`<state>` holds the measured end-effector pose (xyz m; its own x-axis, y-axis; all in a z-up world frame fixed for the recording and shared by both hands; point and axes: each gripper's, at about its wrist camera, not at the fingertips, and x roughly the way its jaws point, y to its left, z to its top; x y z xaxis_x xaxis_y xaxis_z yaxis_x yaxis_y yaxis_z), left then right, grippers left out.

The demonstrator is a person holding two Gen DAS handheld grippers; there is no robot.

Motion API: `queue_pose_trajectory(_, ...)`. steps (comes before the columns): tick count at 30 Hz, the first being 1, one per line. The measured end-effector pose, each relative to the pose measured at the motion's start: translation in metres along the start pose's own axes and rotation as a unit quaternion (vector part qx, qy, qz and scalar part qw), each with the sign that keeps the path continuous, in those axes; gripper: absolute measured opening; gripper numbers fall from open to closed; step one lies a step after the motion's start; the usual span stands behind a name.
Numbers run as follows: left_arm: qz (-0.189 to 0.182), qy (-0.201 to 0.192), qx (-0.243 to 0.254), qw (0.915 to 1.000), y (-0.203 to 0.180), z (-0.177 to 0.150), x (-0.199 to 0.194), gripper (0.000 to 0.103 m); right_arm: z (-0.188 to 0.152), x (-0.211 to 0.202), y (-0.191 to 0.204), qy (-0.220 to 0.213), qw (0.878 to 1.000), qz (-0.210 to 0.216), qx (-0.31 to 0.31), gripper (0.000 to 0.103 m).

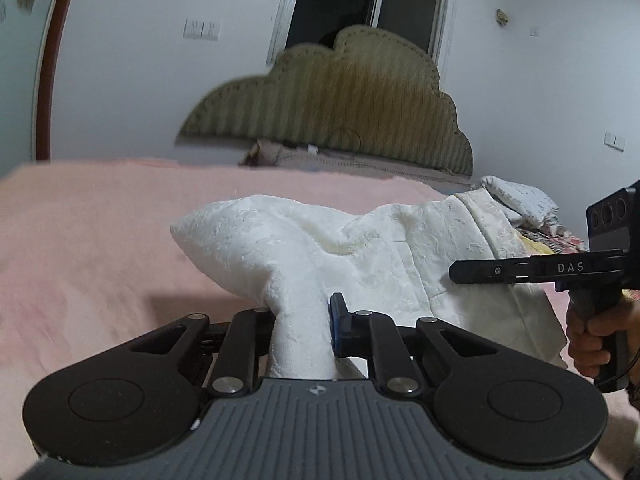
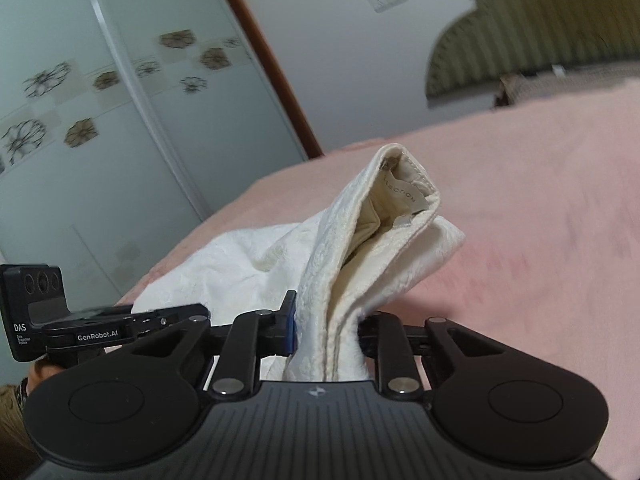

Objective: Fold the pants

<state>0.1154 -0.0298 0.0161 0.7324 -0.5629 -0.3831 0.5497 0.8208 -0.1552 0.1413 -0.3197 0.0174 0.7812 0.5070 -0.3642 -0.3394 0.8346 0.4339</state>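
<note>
Both my grippers pinch the white embossed pants (image 1: 320, 248): left gripper (image 1: 302, 320), right gripper (image 2: 326, 332). Only the right view shows the waistband label (image 2: 402, 194); only the left shows the scalloped headboard (image 1: 332, 100) behind the pink blanket (image 1: 100, 216).

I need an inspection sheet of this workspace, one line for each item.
Surface: pink blanket covers the bed.
Job's things: white pants, bunched and lifted at both held ends.
Clutter: patterned bedding at the far right.
Grippers: left gripper shut on the pants; right gripper shut on the pants near the label.
Cables: nothing seen.
Surroundings: headboard, window, wardrobe door.
</note>
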Motion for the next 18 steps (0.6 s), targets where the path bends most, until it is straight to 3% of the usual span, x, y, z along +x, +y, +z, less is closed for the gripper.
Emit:
queue_pose_trajectory(4, 0.019, -0.007, -0.008, 0.9998, 0.017, 0.021, 0.007, 0.018, 0.024, 0.024, 0.008, -0.005, 1.0, 0.009, -0.025, 0.02)
queue_pose_trajectory(9, 0.065, -0.009, 0.03, 0.9974, 0.042, 0.045, 0.036, 0.019, 0.06, 0.075, 0.009, 0.001, 0.999, 0.007, -0.053, 0.02)
queue_pose_trajectory(12, 0.082, -0.005, 0.034, 0.996, 0.059, 0.056, 0.058, 0.019, 0.077, 0.108, 0.001, 0.005, 0.999, 0.007, -0.038, 0.02)
queue_pose_trajectory(18, 0.106, 0.06, -0.007, 0.9926, 0.098, 0.049, 0.11, 0.025, 0.076, 0.17, -0.026, 0.043, 0.999, -0.021, -0.012, 0.021)
